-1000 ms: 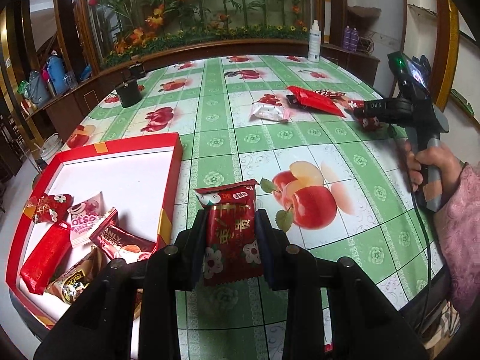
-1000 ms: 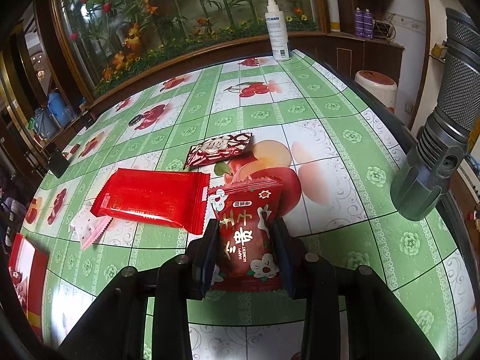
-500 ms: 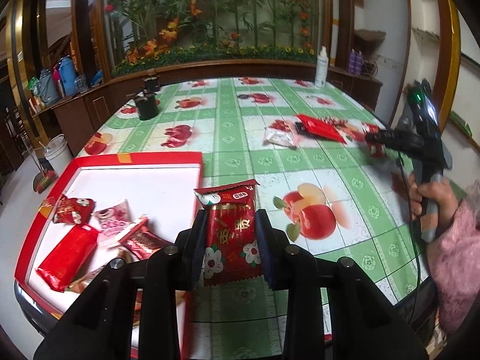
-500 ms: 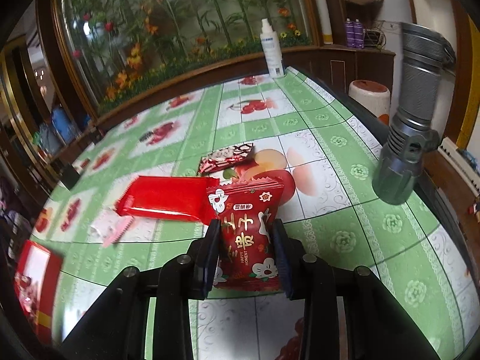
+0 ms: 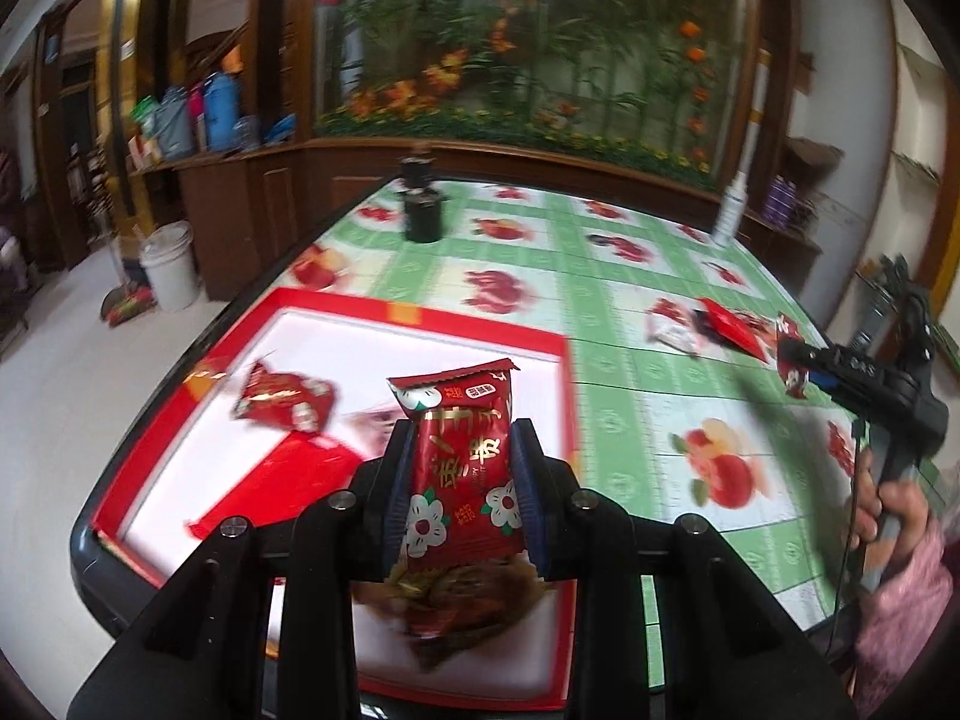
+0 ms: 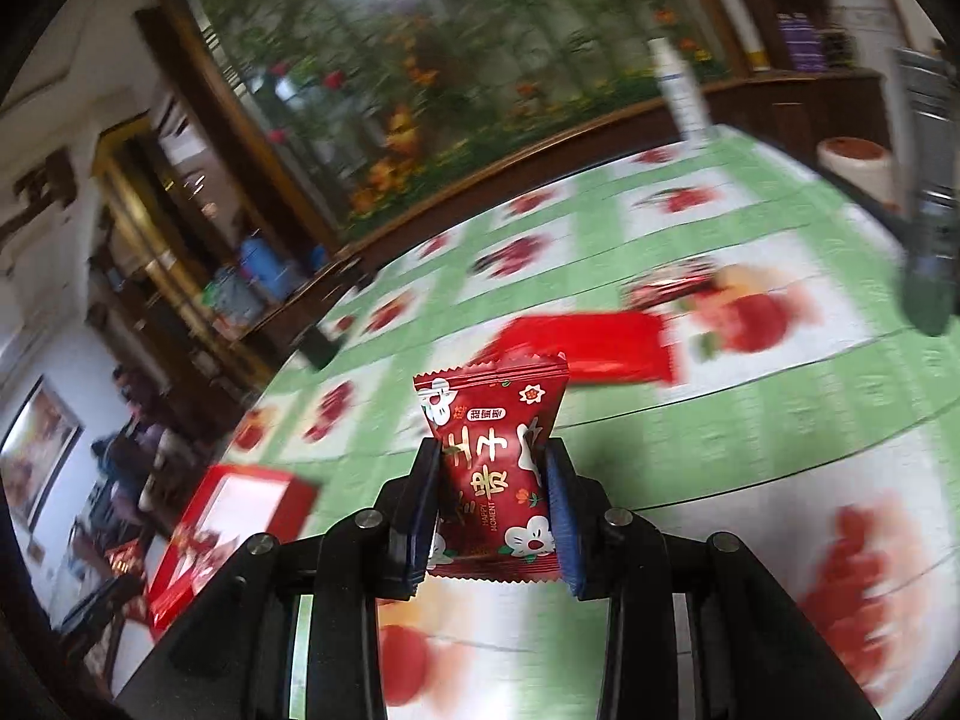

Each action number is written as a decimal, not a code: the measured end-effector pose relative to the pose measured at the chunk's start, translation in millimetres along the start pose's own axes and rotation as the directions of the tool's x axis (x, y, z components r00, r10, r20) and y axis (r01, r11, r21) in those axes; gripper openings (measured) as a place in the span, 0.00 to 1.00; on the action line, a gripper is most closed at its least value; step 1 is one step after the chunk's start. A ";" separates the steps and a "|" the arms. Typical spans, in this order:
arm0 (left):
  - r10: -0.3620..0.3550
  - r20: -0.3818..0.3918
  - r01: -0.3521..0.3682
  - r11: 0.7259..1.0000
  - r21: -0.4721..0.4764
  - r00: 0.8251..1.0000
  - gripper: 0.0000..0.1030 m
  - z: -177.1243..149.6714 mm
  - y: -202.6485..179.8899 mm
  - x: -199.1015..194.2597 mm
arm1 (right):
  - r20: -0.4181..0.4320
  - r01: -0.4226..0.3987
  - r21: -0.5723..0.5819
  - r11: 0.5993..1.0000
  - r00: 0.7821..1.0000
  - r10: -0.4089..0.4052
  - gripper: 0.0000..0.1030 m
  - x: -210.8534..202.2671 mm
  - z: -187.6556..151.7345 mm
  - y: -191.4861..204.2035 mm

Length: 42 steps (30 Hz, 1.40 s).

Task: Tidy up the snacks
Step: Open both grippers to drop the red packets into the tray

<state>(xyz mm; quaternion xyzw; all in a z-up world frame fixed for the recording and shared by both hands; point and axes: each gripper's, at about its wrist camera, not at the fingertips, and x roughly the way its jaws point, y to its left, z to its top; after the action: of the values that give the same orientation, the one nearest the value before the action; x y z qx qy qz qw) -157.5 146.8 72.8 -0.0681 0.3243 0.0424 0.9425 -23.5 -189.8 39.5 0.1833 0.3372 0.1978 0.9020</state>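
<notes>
Red snack packet (image 5: 459, 468) pinched upright in left gripper (image 5: 462, 498) above red tray (image 5: 567, 396), other wrappers in tray at 9 o'clock, second red snack packet (image 6: 495, 480) clamped in right gripper (image 6: 492, 507) over green fruit-print tablecloth (image 6: 750, 420), long red packet (image 6: 594, 348) lying at 1 o'clock

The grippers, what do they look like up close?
Each gripper, left and right, is black with silver bolts and dark blue pads inside its two fingers. In the left view, the right one's black handle carries white lettering, a thin cable and a pink sleeve.
</notes>
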 end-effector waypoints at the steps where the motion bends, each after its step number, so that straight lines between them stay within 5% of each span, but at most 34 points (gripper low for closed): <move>1: 0.005 -0.001 -0.005 1.000 -0.010 1.000 0.28 -0.8 4.5 0.4 | -0.018 -0.036 -0.020 0.999 0.999 0.036 0.33 8.3 -3.5 16.6; 11: 0.056 -0.029 -0.058 0.996 -0.063 0.998 0.28 -8.5 38.9 12.3 | -0.173 -0.289 -0.153 0.945 0.949 0.262 0.33 53.9 -47.9 142.1; 24: 0.122 -0.026 -0.123 0.989 -0.076 0.992 0.28 -6.8 60.3 17.6 | -0.325 -0.416 -0.297 0.859 0.890 0.319 0.33 91.4 -90.2 227.9; 33: 0.148 -0.022 -0.149 0.986 -0.072 0.989 0.29 -1.1 62.1 22.5 | -0.325 -0.371 -0.294 0.881 0.905 0.273 0.37 111.5 -86.9 231.4; 36: 0.159 -0.022 -0.160 0.984 -0.073 0.987 0.40 -0.7 62.0 21.4 | -0.276 -0.352 -0.246 0.903 0.919 0.283 0.59 106.6 -75.6 218.3; 38: 0.173 -0.010 -0.173 0.982 -0.074 0.985 0.55 -0.1 61.2 18.2 | -0.232 -0.337 -0.217 0.916 0.929 0.287 0.60 100.8 -65.0 207.1; 42: 0.199 0.015 -0.198 0.978 -0.067 0.980 0.62 4.7 59.0 10.0 | -0.191 -0.295 -0.185 0.938 0.947 0.260 0.65 98.1 -45.1 186.6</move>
<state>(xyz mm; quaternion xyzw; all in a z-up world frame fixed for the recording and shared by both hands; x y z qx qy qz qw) -154.1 206.1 64.3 -0.0658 0.3176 0.1477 0.9343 -29.6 25.8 41.7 0.1156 0.3576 0.3723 0.8486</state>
